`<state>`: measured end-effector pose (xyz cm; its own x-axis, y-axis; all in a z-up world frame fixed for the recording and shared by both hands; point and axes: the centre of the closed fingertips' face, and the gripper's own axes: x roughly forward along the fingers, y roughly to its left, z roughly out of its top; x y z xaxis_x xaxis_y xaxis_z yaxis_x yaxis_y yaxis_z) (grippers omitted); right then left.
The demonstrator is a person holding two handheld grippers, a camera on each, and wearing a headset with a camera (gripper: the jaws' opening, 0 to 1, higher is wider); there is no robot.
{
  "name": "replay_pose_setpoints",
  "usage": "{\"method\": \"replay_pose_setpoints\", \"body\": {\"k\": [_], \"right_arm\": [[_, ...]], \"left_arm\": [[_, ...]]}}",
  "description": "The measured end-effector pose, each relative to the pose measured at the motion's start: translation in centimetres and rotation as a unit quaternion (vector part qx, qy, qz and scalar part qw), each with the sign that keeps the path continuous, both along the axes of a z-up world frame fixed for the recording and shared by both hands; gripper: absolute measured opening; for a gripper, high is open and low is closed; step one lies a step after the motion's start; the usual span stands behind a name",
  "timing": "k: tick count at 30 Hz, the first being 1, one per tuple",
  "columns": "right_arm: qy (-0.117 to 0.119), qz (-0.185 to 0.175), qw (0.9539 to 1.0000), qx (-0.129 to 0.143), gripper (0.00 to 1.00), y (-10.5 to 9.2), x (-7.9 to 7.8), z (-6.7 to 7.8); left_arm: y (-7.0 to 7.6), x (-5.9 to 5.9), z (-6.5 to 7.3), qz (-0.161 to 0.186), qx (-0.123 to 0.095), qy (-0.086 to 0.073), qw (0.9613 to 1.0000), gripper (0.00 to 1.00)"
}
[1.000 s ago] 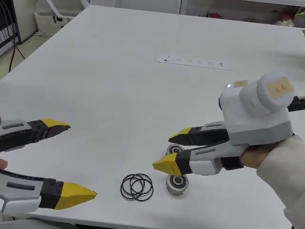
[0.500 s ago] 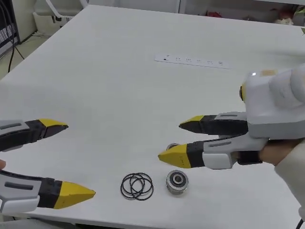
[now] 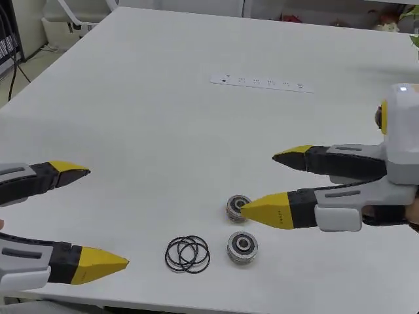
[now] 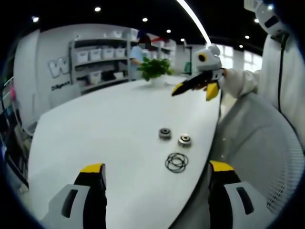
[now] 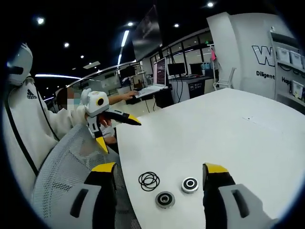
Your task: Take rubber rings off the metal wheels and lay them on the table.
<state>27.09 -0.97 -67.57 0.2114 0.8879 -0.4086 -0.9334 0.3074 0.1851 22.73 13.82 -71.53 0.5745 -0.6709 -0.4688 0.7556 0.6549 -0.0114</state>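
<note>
The left gripper [image 3: 108, 217] hung at the near edge of the table [image 3: 163, 118], its jaws spread wide with nothing between them. The right gripper [image 3: 258, 181] hovered above the tabletop, jaws likewise parted and empty, its lower tip overlapping the far metal wheel [image 3: 234, 208] in the head view. The near metal wheel [image 3: 242, 248] stood just beside a loose pile of rubber rings [image 3: 188, 254] lying flat on the table

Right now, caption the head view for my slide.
Left gripper and right gripper, both open, flank two metal wheels and loose rubber rings.
</note>
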Motion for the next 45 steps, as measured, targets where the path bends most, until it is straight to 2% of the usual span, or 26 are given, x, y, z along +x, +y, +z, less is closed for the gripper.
{"method": "replay_pose_setpoints", "body": {"k": [13, 22, 31, 36, 39, 45], "right_arm": [[0.0, -0.025, 0.9997, -0.004, 0.71, -3.8, -0.3, -0.6], [0.006, -0.043, 0.999, -0.004, 0.73, -5.2, -0.4, -1.3], [0.024, -0.058, 0.9978, -0.02, 0.76, -6.7, -1.2, -3.4], [0.041, -0.067, 0.9963, -0.033, 0.77, -7.7, -1.8, -5.1], [0.059, -0.072, 0.995, -0.036, 0.78, -8.0, -2.2, -6.2], [0.075, -0.078, 0.9931, -0.046, 0.78, -8.4, -2.8, -7.8]], "left_arm": [[0.2, 0.0, 0.3, 0.002, -0.004, -0.004, 1.0, 0.9], [0.4, -0.2, 0.3, 0.005, -0.004, -0.003, 1.0, 0.9], [0.6, -0.4, 0.1, 0.011, -0.008, -0.001, 0.9999, 0.9], [0.8, -0.5, -0.1, 0.015, -0.01, 0.001, 0.9998, 0.91], [0.8, -0.6, -0.3, 0.017, -0.01, 0.005, 0.9998, 0.91], [1.1, -0.7, -0.8, 0.02, -0.012, 0.012, 0.9996, 0.91]]}}
